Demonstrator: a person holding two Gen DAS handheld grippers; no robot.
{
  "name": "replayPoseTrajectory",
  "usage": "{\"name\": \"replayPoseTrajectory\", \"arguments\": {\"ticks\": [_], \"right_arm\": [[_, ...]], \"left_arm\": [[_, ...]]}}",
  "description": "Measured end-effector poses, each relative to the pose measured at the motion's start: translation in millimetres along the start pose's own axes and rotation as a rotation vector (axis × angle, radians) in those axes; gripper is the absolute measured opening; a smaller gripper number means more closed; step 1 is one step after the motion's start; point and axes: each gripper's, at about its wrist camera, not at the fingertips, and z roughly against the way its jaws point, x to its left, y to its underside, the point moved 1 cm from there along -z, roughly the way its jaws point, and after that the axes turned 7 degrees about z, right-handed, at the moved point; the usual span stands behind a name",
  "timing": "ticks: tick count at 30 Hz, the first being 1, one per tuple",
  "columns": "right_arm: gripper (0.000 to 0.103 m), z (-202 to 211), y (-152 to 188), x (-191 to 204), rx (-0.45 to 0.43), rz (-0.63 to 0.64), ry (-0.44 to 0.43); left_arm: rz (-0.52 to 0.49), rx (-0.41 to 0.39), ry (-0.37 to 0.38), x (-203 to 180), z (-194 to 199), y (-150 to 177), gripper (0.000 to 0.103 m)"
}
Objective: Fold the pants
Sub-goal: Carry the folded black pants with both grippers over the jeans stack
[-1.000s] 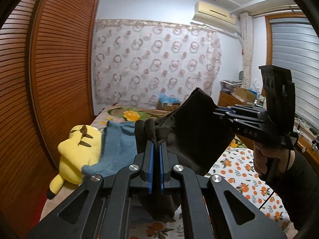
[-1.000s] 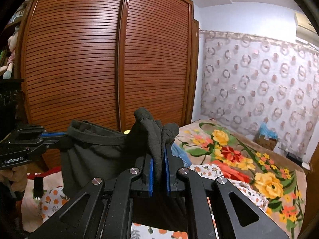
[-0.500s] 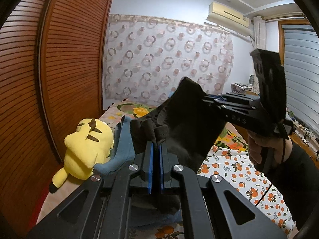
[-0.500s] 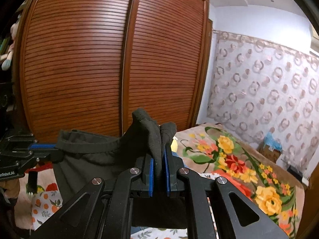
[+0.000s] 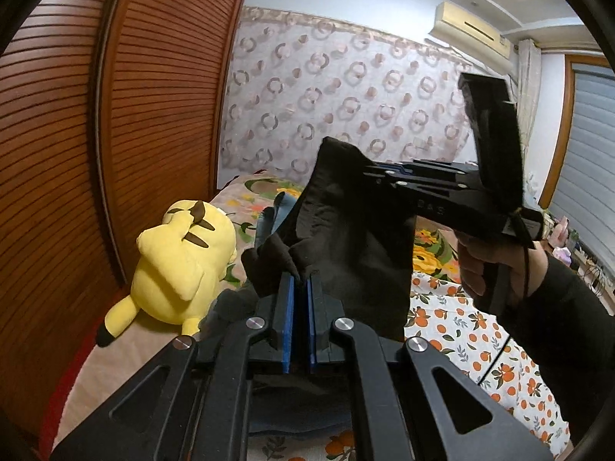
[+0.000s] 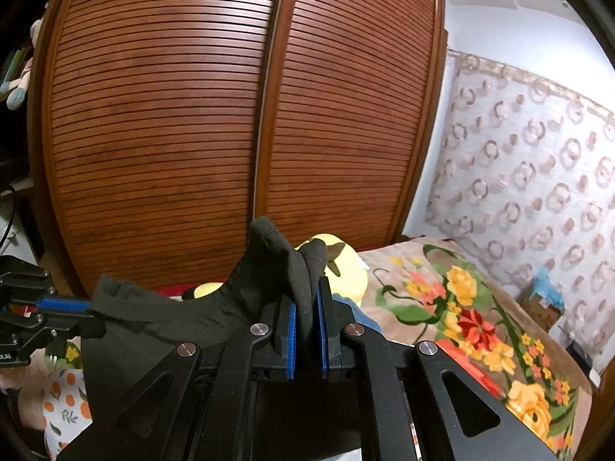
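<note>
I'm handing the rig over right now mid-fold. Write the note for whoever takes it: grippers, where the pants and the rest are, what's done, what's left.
Left gripper: shut on the black pants.
Right gripper: shut on the pants too, at another spot on the edge.
The pants hang in the air between both grippers, above the bed; fabric sags between the two grips.
On the bed: a yellow plush toy beside the wardrobe, and a blue garment behind the pants.
Done: pants picked up and held at two points.
Left: lay them flat on the bed, probably clear of the toy and the blue garment, and make the folds; no finished fold shows.

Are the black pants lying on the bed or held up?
Held up: the black pants hang between the left gripper and right gripper, above the bed.
</note>
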Motion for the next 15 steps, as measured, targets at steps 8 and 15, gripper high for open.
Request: {"name": "replayPoseTrajectory", "arguments": {"ticks": [8, 15], "right_arm": [[0.009, -22, 8, -5, 0.063, 0.002, -0.037], [0.041, -7, 13, -15, 0.072, -0.04, 0.022]], "left_arm": [[0.001, 0.027, -0.047, 7, -7, 8, 0.014], [-0.018, -0.014, -0.039, 6, 0, -2, 0.044]]}}
